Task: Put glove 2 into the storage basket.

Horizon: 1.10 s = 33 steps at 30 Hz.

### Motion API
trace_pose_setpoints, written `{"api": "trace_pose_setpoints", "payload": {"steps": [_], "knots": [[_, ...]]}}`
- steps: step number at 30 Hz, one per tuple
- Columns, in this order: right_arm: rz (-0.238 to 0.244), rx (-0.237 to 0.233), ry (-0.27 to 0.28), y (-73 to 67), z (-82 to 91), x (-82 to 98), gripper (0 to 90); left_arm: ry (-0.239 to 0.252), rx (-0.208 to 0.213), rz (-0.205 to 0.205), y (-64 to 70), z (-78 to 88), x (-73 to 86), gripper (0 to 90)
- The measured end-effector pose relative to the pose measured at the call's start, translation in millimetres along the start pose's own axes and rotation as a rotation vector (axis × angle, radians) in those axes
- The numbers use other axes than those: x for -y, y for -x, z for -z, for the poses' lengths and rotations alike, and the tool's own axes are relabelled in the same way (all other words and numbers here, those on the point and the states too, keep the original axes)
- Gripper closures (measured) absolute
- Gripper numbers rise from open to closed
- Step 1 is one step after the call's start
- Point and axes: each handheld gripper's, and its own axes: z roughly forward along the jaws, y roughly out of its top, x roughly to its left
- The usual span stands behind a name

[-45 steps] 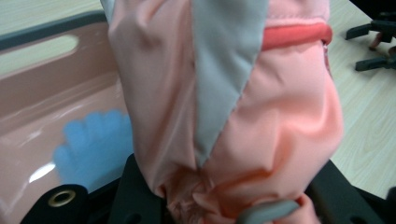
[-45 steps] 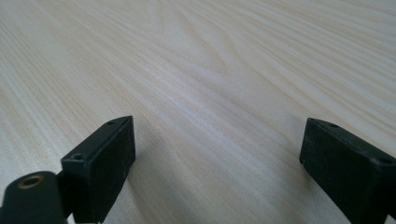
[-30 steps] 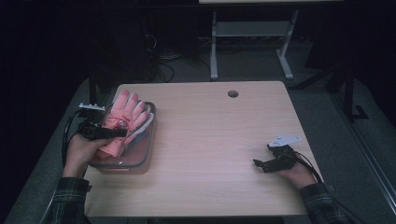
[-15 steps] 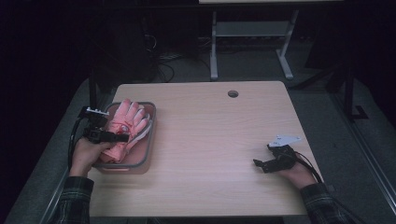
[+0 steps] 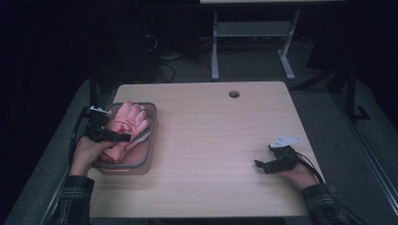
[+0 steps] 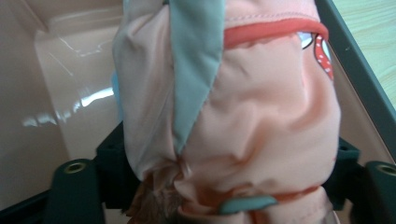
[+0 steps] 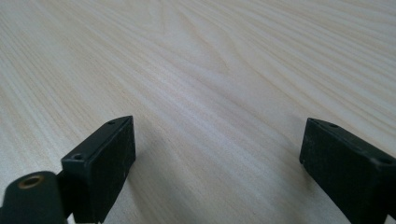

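Pink glove (image 6: 261, 116) betw. left tool (image 6: 224, 186) jaws just opened, in bin (image 5: 149, 140)

Pink glove (image 5: 127, 125) with grey trim, crumpled, fingers spread, lying in pink bin (image 5: 149, 140) at table's left edge

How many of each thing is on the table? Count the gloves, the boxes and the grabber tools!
Pink gloves: 1 bundle, cannot tell how many gloves
Clear boxes with a grey rim: 1
Grabber tools: 2, the left gripper and the right gripper
Total: 4
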Motion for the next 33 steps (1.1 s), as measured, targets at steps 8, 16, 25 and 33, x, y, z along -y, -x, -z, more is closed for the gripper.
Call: {"api": "trace_pose_setpoints", "payload": {"steps": [8, 16, 25, 33], "knots": [[0.001, 0.000, -0.001, -0.1, 0.1, 0.0, 9.9, 0.058, -0.047, -0.020, 0.7, 20.3, -8.2, 16.7], [0.001, 0.000, -0.001, -0.2, 0.1, 0.0, 9.9, 0.100, -0.077, -0.034, -0.2, 37.9, -13.3, 16.2], [0.001, 0.000, -0.001, -0.2, 0.1, 0.0, 10.0, 0.141, -0.092, -0.064, 6.2, 55.7, -22.7, 15.6], [0.001, 0.000, -0.001, -0.2, 0.0, 0.0, 9.9, 0.173, -0.071, -0.100, 21.9, 60.8, -31.0, 15.6]]}}
